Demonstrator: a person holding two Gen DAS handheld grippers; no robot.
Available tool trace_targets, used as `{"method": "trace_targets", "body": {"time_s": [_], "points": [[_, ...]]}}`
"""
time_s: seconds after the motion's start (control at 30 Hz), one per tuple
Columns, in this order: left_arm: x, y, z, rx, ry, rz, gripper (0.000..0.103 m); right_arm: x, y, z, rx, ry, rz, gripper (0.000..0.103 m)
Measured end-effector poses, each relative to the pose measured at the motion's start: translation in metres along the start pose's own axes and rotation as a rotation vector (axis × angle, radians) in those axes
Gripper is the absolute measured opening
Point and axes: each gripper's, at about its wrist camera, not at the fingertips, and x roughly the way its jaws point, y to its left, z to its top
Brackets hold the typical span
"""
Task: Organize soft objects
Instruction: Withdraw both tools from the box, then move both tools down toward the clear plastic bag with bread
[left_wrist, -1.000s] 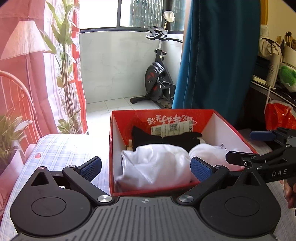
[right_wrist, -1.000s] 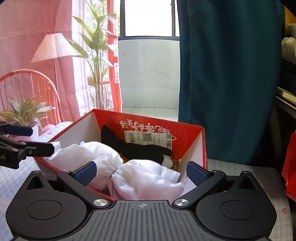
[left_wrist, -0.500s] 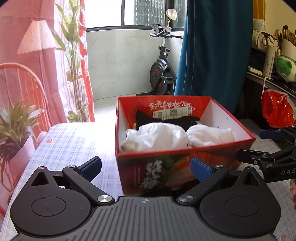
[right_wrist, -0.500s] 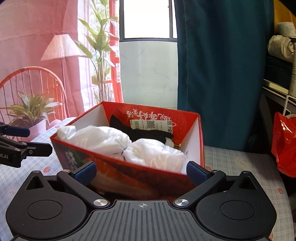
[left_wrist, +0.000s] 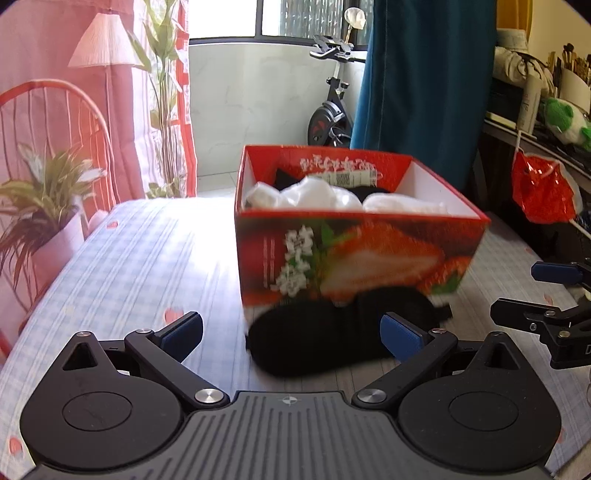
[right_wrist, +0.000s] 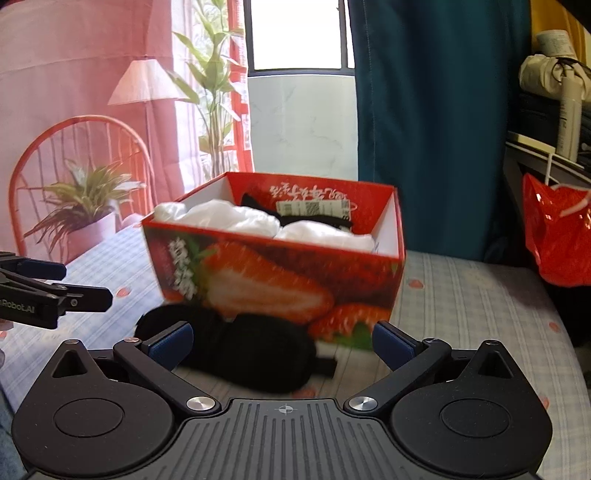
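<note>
A table covered in a pale blue checked cloth with small red hearts carries a red strawberry-printed box. A black rolled cloth bundle lies on the cloth, touching the box's near side.

"Robot.AI" on left gripper

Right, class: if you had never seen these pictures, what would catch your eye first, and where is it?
The red strawberry-printed box at the table's middle, with white bundles piled inside. Next, the black soft item lying on the checked tablecloth against the box's front, before both open hand-held grippers.
</note>
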Motion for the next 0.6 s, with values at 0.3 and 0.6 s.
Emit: {"method": "trace_targets", "body": {"time_s": [0.3, 0.6], "points": [[-0.02, -0.015, -0.044, 0.04, 0.049, -0.019, 0.103, -0.024, 0.012, -0.046, -0.028, 0.075, 0.011, 0.103], [-0.024, -0.028, -0.06, 0.045, 0.068, -0.083, 0.103, -0.035, 0.014, -0.084, -0.028, 0.162, 0.042, 0.102]]}}
